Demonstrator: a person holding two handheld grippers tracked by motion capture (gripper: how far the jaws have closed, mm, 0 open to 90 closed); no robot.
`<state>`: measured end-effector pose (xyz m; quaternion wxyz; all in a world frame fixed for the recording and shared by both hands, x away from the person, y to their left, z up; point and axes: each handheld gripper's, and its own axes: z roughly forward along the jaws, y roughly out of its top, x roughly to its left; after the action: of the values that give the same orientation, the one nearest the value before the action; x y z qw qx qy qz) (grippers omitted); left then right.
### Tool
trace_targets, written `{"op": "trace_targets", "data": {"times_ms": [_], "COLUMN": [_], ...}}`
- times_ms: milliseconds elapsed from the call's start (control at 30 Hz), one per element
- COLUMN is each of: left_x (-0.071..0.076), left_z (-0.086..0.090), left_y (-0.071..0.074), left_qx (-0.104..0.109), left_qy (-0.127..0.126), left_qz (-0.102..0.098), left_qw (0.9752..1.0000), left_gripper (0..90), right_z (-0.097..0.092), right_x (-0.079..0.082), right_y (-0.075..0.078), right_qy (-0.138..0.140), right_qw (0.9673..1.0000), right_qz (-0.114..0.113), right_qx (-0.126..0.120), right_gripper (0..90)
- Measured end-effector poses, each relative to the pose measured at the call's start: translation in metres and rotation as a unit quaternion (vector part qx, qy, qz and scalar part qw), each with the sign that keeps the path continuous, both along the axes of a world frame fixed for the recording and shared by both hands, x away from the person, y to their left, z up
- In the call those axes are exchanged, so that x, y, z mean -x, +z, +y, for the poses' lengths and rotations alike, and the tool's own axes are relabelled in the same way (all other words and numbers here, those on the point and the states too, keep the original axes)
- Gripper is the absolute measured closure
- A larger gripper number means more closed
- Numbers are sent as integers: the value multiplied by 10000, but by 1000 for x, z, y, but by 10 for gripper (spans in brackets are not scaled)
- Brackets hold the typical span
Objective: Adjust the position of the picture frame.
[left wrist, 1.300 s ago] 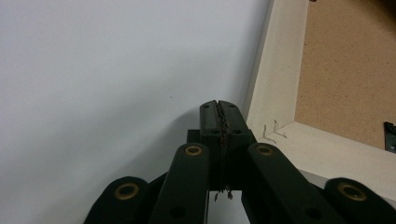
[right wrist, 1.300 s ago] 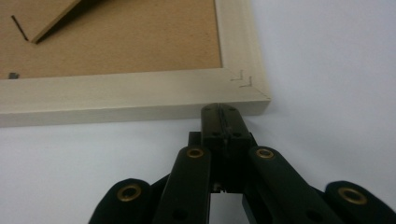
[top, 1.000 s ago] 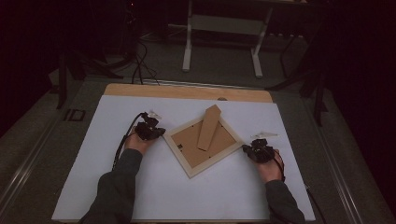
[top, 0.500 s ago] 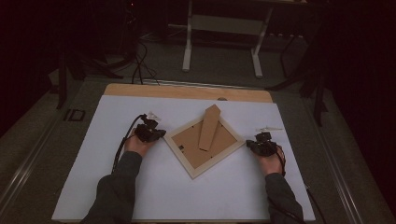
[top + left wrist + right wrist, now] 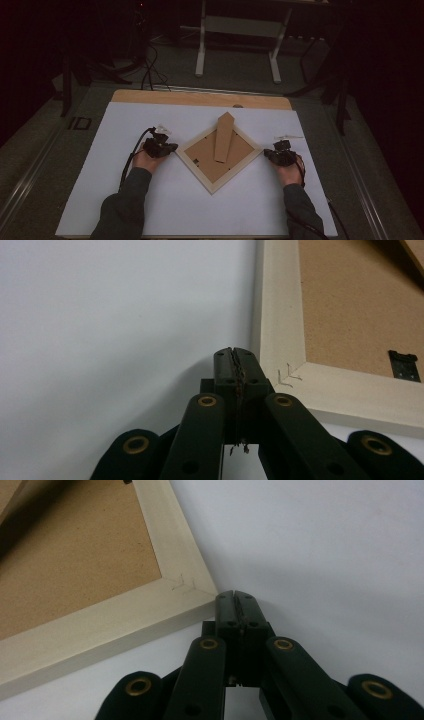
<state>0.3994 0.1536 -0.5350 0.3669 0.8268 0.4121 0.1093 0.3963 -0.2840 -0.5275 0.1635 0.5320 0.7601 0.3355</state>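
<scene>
The picture frame (image 5: 218, 152) lies face down at the white sheet's (image 5: 125, 200) centre, turned like a diamond; the left gripper (image 5: 170, 148) at nine o'clock and right gripper (image 5: 268, 154) at three, jaws pressed together, empty, bracket its corners, probably to nudge it

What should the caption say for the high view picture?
Two shut grippers flank a face-down picture frame.

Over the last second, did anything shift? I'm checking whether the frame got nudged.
The right gripper drew slightly in toward the right corner of the picture frame. Nothing was grasped or released. The frame lies face down as before, its stand raised, and the left gripper stays shut by the left corner.
</scene>
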Motion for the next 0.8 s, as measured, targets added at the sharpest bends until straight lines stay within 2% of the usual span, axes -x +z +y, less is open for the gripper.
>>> {"op": "trace_targets", "data": {"times_ms": [167, 400, 500, 800], "left_x": [7, 21, 29, 46], "left_z": [-4, -16, -21, -32], "left_y": [2, 5, 5, 4], "left_qx": [-135, -333, -347, -291], "left_qy": [-39, -226, -309, -341], "left_qz": [4, 18, 11, 83], "left_qw": [9999, 9992, 9989, 9990], "left_gripper": [900, 900, 900, 900], "right_z": [0, 6, 8, 11], "right_x": [-3, -4, -6, -10], "right_y": [0, -1, -1, 0], "right_qy": [15, 137, 156, 169], "right_qw": [10000, 9999, 9999, 9998], "right_qz": [19, 43, 53, 102], "right_qx": [-12, 12, 11, 37], "right_gripper": [900, 900, 899, 900]}}
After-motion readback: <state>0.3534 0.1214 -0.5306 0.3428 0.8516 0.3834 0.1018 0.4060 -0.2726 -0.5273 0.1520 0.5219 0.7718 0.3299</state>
